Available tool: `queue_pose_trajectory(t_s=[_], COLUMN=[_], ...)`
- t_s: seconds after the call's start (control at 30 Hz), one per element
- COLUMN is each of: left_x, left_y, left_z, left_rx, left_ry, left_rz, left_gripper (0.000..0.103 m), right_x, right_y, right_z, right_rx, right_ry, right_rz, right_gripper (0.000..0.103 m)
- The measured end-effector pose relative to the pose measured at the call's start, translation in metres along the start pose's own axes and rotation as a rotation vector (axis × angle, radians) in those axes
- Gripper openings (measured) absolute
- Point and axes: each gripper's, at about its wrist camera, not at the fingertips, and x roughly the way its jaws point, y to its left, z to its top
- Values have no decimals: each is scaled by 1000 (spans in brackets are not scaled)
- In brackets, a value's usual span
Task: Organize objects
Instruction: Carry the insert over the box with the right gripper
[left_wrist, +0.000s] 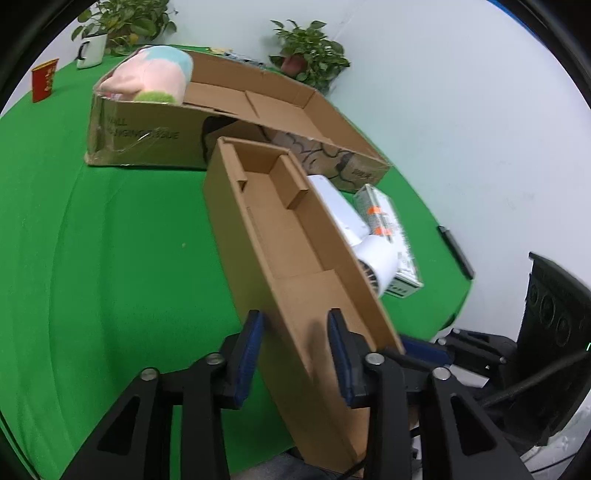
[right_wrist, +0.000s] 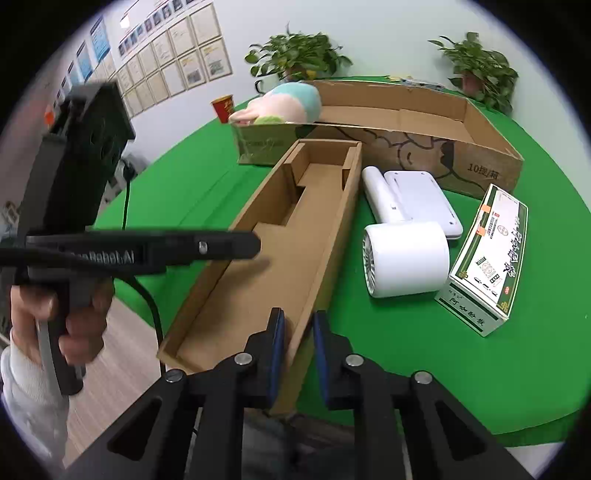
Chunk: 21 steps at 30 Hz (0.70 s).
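Green tablecloth (right_wrist: 406, 350); plain brown narrow cardboard box (right_wrist: 280, 236); white hair dryer (right_wrist: 406, 258); green-and-white medicine box (right_wrist: 484, 258); pink-and-teal plush toy (left_wrist: 155, 74); red paper cup (left_wrist: 44, 79).

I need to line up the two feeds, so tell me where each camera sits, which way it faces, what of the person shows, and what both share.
Left wrist: rides the left gripper, facing along the long narrow box toward the big carton; its fingers straddle the box's left wall; the right gripper's fingers show lower right.
Right wrist: rides the right gripper, facing the same way, fingers astride the box's right wall; the person's left hand and its gripper show at left.
Shared: box, carton, plush toy, hair dryer, red cup.
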Motion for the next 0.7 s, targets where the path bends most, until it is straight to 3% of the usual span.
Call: queue_pose_trajectory(t_s=[0.3,0.47,0.7], left_x=[4,4,-17], left_y=[-7,-15,-41], left_z=[0,0,7], left_rx=[1,4,67], left_ry=[-2,-14,-110], left_rz=[73,118,177], left_gripper=[21,18,17], right_x=[20,18,-3], right_y=[-2,1,4], right_z=[21,18,23], right_rx=[48,61,61], right_ry=[-62,-71,-158], right_rz=[-63,-93,-115], right_gripper=[17,12,10])
